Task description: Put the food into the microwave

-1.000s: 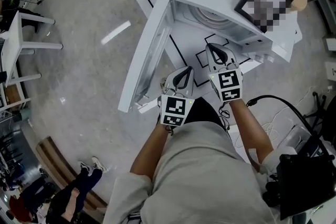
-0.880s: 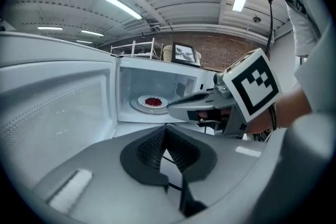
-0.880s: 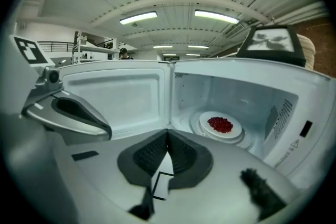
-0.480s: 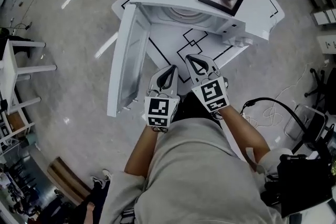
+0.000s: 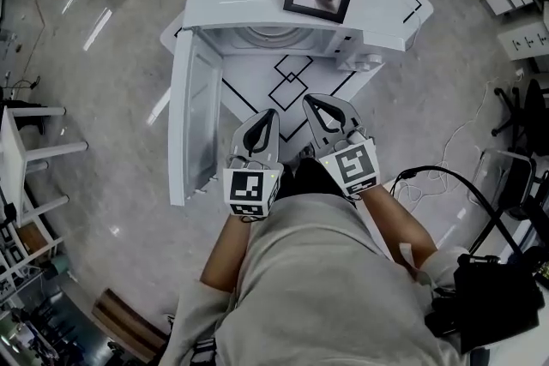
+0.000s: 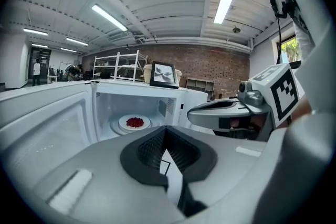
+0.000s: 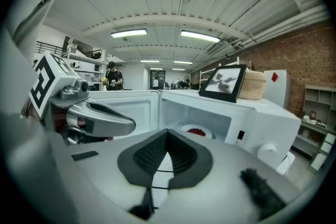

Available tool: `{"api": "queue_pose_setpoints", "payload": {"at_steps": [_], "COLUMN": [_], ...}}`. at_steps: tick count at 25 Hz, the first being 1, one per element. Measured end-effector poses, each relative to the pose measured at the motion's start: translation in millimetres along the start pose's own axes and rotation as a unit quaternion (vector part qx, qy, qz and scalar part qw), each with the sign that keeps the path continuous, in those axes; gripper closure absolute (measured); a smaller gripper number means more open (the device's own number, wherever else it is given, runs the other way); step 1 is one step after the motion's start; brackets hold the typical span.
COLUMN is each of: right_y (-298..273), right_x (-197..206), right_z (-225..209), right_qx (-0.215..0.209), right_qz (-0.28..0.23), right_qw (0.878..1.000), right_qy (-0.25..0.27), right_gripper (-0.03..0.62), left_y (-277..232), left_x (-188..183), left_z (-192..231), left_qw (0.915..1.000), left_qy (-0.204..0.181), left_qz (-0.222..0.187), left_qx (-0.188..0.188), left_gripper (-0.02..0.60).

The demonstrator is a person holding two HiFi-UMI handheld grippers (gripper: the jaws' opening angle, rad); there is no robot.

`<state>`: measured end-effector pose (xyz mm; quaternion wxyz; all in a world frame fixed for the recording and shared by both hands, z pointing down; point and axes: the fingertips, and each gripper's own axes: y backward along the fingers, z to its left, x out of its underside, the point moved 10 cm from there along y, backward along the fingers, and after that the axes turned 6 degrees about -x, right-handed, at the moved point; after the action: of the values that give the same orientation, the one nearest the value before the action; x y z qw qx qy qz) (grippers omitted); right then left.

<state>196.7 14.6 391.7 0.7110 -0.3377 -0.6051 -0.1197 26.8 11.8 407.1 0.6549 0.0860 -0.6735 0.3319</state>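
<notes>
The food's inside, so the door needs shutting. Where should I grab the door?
Probably the free edge of the door, the end nearest you, approached from the front with the left gripper. It stands as a thin upright panel swung out toward you, so opened jaws can straddle that edge.

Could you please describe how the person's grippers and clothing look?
Both the left gripper and right gripper are light grey shells with black ribbed pads, each carrying a black-and-white marker cube. The person wears a pale short-sleeved shirt.

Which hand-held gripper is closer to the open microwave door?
The left hand-held gripper, beside the open door; the right hand-held gripper sits farther from it.
</notes>
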Motion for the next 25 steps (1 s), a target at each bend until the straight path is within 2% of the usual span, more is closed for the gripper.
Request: {"api": "queue_pose_setpoints", "payload": {"at_steps": [10, 25], "right_y": [1.7, -8.7], "right_x": [-1.2, -5.5], "right_z": [2.1, 4.8], "right_qx": [0.004, -0.005], "right_qz": [0.002, 0.009], "right_qw": [1.0, 1.0], "right_qy": [0.008, 0.028], "right_gripper": [0.583, 0.583], "left_y": [-6.0, -4.0], "left_x": [-6.7, -0.8], "left_z": [-1.8, 7.3], "left_qw": [0.9998, 0.9999], "left_qy": [-0.017, -0.009], "left_qz": [-0.011, 0.003], "left_qx": [0.008, 0.004], "left_gripper": [0.574, 0.574]}}
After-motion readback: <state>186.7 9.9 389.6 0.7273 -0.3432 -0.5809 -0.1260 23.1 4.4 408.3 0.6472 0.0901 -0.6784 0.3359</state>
